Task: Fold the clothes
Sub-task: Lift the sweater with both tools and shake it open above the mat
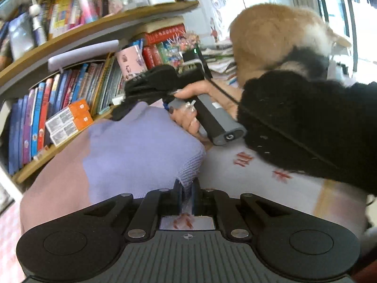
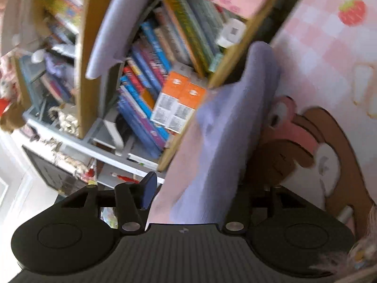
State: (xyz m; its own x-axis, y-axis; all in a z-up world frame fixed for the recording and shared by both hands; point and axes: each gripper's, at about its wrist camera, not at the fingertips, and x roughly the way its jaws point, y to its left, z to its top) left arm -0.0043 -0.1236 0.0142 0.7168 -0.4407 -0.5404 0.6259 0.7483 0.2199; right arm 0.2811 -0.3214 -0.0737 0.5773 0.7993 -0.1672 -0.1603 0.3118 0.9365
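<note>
A lilac knit garment with a pink part (image 1: 132,146) is held up between both grippers. My left gripper (image 1: 187,193) is shut on its ribbed hem, which sticks up between the blue pads. In the left wrist view the right gripper (image 1: 143,87) grips the garment's far edge, with a hand on its grey handle. In the right wrist view the garment (image 2: 219,141) drapes over my right gripper (image 2: 193,195). Its left blue pad (image 2: 148,188) shows; the right finger is hidden under the cloth.
A wooden bookshelf (image 1: 77,35) full of books stands to the left, with orange boxes (image 1: 68,120) on it. A white cloth with red marks (image 1: 254,172) lies below. A tan plush (image 1: 278,30) sits at the back right. A pink checked cover with a bear print (image 2: 318,75) shows in the right wrist view.
</note>
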